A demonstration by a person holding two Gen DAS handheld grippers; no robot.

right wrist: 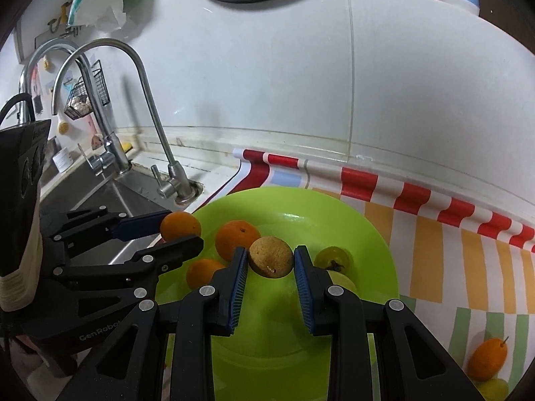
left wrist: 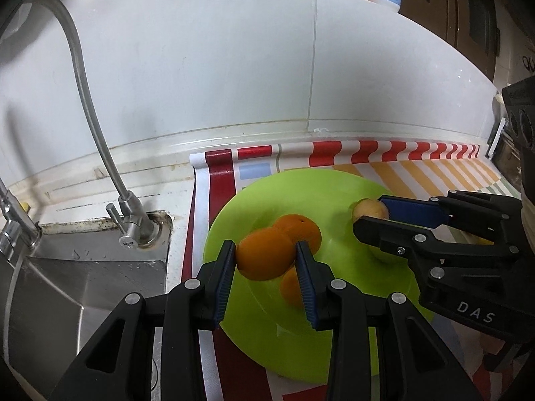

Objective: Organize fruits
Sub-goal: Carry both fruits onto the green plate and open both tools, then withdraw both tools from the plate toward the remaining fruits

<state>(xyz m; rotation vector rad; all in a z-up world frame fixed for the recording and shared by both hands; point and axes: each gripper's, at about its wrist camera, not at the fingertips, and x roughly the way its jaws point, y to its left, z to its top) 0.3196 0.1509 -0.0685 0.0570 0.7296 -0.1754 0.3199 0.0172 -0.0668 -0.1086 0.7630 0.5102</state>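
With the left gripper (left wrist: 265, 260) fingers clamped on an orange (left wrist: 265, 257) and the right gripper (right wrist: 271, 269) fingers pinching a brown fruit (right wrist: 271, 256) over the green plate (right wrist: 367, 234), either round fruit may slip out and roll off.

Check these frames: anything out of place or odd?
One orange fruit lies off the green plate, on the striped mat at lower right, with a pale fruit beside it. The mat's back edge curls up against the wall. Nothing spilled or damaged.
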